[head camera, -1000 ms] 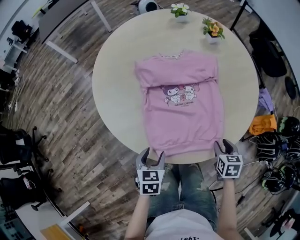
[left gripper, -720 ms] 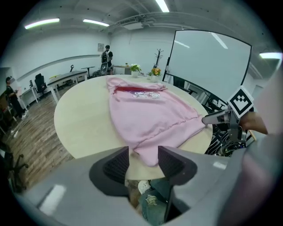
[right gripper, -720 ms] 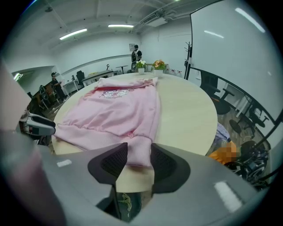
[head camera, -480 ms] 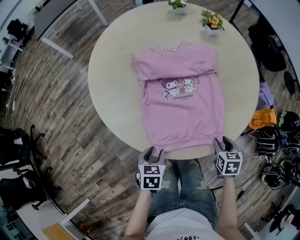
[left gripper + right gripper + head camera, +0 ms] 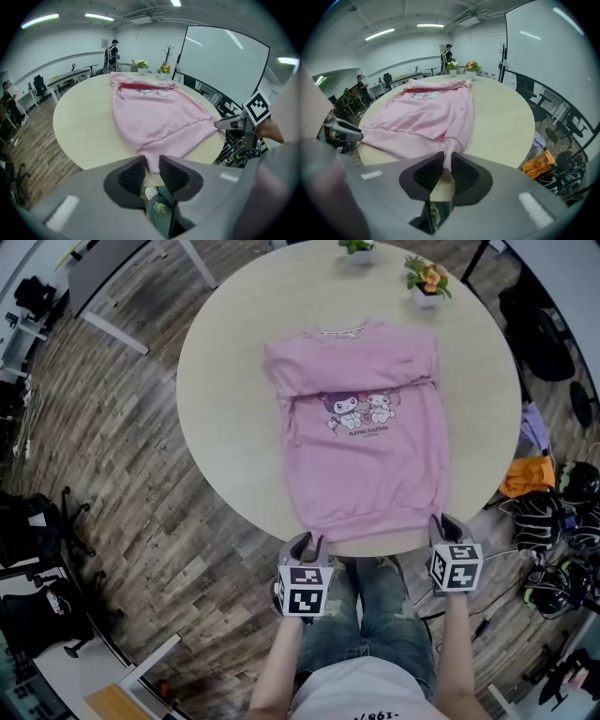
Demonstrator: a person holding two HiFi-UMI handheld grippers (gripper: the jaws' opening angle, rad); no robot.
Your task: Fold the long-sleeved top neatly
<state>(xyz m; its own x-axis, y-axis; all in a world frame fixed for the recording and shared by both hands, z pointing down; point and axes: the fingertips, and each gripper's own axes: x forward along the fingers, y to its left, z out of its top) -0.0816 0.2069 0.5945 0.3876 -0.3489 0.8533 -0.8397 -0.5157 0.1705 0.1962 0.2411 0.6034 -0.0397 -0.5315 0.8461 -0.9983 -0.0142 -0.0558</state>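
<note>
A pink long-sleeved top (image 5: 361, 442) with a cartoon print lies flat on the round table (image 5: 225, 409), sleeves folded in, collar at the far side. Its ribbed hem hangs at the near table edge. My left gripper (image 5: 307, 547) is shut on the hem's left corner (image 5: 151, 161). My right gripper (image 5: 445, 526) is shut on the hem's right corner (image 5: 449, 157). In the left gripper view the other gripper (image 5: 234, 124) shows at the right, across the hem.
Two small flower pots (image 5: 427, 282) stand at the table's far edge. Bags and an orange cloth (image 5: 525, 479) lie on the wooden floor at the right. Black chairs (image 5: 37, 531) stand at the left. The person's jeans (image 5: 370, 615) are just below the table edge.
The top and table have shifted slightly in view over the last second; both grippers stay at the hem corners, a little closer to the table edge.
</note>
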